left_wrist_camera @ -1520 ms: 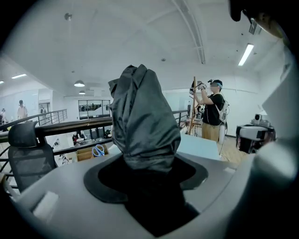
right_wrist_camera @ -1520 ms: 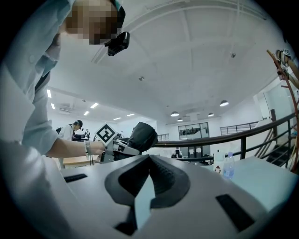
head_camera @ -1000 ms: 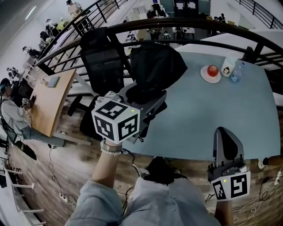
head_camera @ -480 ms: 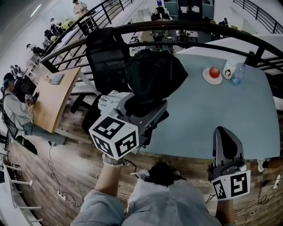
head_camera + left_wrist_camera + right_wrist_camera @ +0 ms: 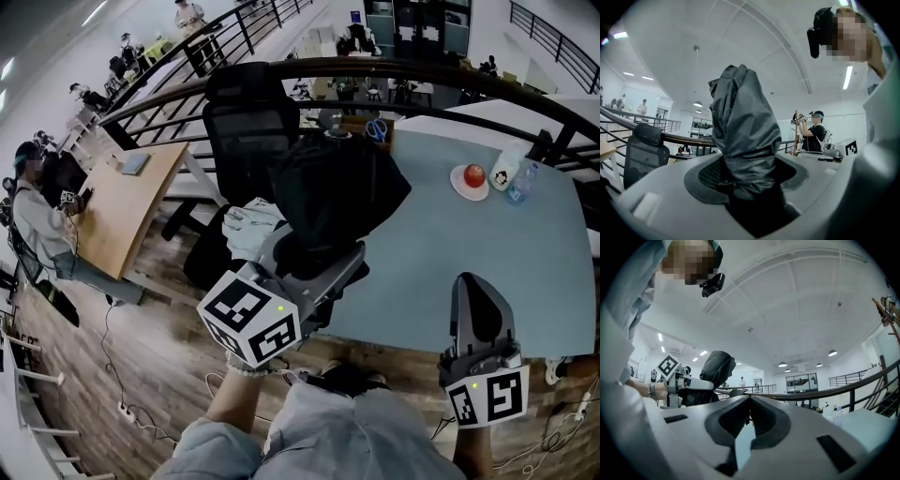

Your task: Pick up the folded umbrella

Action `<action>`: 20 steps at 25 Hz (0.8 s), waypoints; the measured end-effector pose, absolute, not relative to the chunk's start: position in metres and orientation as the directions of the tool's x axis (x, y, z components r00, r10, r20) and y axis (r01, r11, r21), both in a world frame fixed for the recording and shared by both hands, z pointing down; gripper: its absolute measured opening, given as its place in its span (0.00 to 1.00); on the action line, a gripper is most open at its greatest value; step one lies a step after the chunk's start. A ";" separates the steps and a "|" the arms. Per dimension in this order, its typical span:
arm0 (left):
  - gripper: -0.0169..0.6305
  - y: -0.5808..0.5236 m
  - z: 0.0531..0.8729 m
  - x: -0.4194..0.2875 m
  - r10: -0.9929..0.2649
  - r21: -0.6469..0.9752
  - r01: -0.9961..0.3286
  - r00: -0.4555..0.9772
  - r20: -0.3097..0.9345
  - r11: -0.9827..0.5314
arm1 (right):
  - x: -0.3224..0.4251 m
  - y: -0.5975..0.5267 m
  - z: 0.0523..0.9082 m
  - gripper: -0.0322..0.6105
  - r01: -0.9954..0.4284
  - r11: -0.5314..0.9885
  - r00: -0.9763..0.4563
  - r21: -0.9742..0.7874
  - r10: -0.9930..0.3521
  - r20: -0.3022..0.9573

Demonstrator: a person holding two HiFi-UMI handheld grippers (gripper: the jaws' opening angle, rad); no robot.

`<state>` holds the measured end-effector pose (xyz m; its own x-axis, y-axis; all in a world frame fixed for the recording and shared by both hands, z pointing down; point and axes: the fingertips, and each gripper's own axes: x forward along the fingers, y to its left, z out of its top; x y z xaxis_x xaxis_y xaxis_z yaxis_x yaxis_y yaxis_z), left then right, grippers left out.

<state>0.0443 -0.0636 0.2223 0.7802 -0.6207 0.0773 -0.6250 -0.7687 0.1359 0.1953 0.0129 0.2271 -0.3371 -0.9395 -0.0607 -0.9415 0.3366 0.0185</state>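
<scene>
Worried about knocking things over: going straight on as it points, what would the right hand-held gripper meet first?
Probably nothing near: the right hand-held gripper points across bare table. Farther on, roughly in line, sits the apple on its plate; height is unclear.

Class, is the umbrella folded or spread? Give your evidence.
Folded: the umbrella's dark fabric is bunched together, clamped in the left gripper.

The left tool [image 5: 314, 251], clamped on the folded umbrella [image 5: 337, 187], has drawn back across the tabletop [image 5: 450, 253] toward the person. Its marker cube [image 5: 248, 319] has tilted. Blue-handled scissors [image 5: 377, 128] now show beyond the umbrella.
</scene>
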 end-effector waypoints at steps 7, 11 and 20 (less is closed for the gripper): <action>0.46 -0.062 0.229 0.017 -0.630 0.119 -0.636 0.772 0.089 -0.762 | 0.159 -0.007 0.219 0.05 -0.927 0.373 -0.374 0.030 -0.925 -0.071; 0.46 -0.061 0.233 0.001 -0.642 0.128 -0.646 0.763 0.076 -0.752 | 0.140 -0.016 0.217 0.05 -0.919 0.392 -0.394 0.037 -0.916 -0.073; 0.46 -0.055 0.252 -0.023 -0.648 0.160 -0.654 0.756 0.099 -0.739 | 0.116 -0.028 0.220 0.05 -0.907 0.421 -0.420 0.009 -0.905 -0.061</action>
<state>-0.0229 -0.0553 0.2519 0.7556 -0.6476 0.0989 -0.6544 -0.7391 0.1596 0.1155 -0.0284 0.2197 -0.4204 -0.9053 -0.0615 -0.9072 0.4207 0.0090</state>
